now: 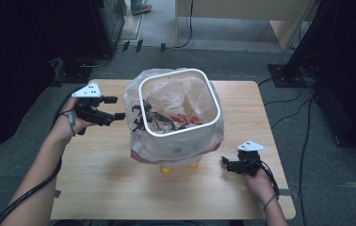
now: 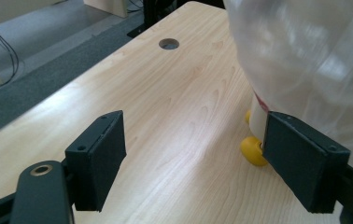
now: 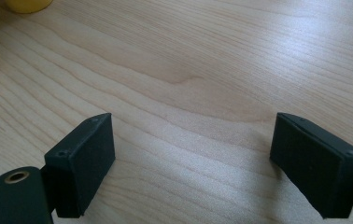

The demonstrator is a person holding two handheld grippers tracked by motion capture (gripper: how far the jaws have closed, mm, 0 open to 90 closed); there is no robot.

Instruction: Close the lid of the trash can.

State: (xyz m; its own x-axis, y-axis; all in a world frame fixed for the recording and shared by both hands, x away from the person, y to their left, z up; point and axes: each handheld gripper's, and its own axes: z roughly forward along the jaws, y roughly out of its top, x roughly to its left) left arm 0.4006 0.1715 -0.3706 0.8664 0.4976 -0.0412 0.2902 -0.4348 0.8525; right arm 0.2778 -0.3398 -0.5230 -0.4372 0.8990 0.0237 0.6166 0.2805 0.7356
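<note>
At table centre stands the white bin [image 1: 181, 106], my landmark for everything else. Square mouth with rounded corners, rim tilted a little toward me. A clear plastic bag [image 1: 176, 146] lines it; the bag's edge is folded over the rim and hangs loose down the outside walls, bunching near the base. Inside the bin: crumpled plastic with black print and a patch of red print, lying low against the near wall; I cannot make out single items. Under the bin's near edge, two yellow feet [image 1: 180, 167] touch the wooden table [image 1: 101, 188].

Left of the bin, my left gripper [image 1: 115, 108] is held off the table at about rim height, jaws spread wide with nothing between them, tips pointing at the bag's left side, just short of it. Left gripper view: bag [image 2: 305, 60] fills the upper right, one yellow foot [image 2: 253, 150] beside my right-hand jaw, a round hole [image 2: 168, 44] in the table beyond.

Right of the bin and nearer to me, my right gripper [image 1: 227, 164] sits low by the table, jaws also spread and empty, pointing toward the bin's base. Right gripper view: bare wood between the jaws, yellow feet [image 3: 25, 4] at the upper left edge
</note>
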